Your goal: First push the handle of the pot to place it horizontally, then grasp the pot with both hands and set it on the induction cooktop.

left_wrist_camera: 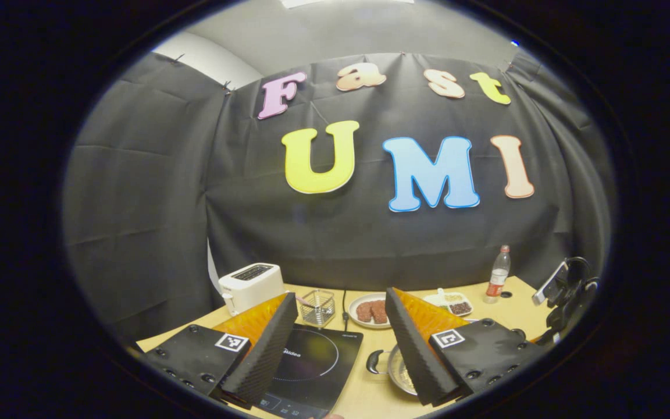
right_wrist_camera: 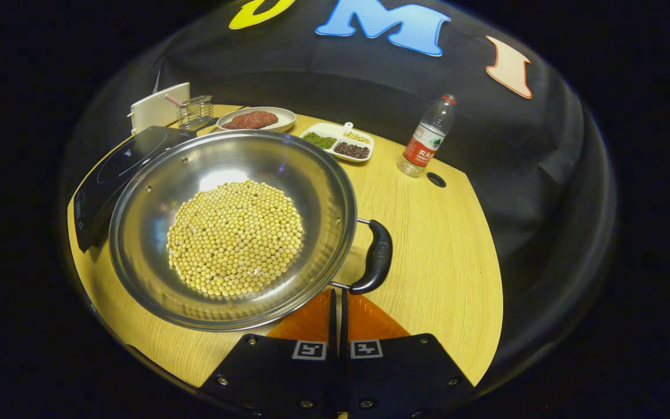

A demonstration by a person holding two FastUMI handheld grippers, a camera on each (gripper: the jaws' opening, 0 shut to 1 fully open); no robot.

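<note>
A steel pot (right_wrist_camera: 312, 192) holding soybeans (right_wrist_camera: 235, 237) stands on the wooden table, just right of the black induction cooktop (right_wrist_camera: 117, 169). Its dark side handle (right_wrist_camera: 377, 256) sticks out to the right. My right gripper (right_wrist_camera: 338, 295) is shut with nothing in it, its tips close to the pot's near rim and the handle's lower end. In the left gripper view my left gripper (left_wrist_camera: 338, 349) is open above the cooktop (left_wrist_camera: 312, 361). Part of the pot (left_wrist_camera: 396, 372) and its other handle (left_wrist_camera: 374, 362) show beside the right finger.
Along the back stand a white toaster (right_wrist_camera: 157, 107), a wire basket (right_wrist_camera: 194, 110), a plate of meat (right_wrist_camera: 256, 119), a divided dish of beans (right_wrist_camera: 341, 142) and a water bottle (right_wrist_camera: 428, 137). A cable hole (right_wrist_camera: 436, 179) marks the table (right_wrist_camera: 439, 262). The other gripper (left_wrist_camera: 565, 291) appears at far right.
</note>
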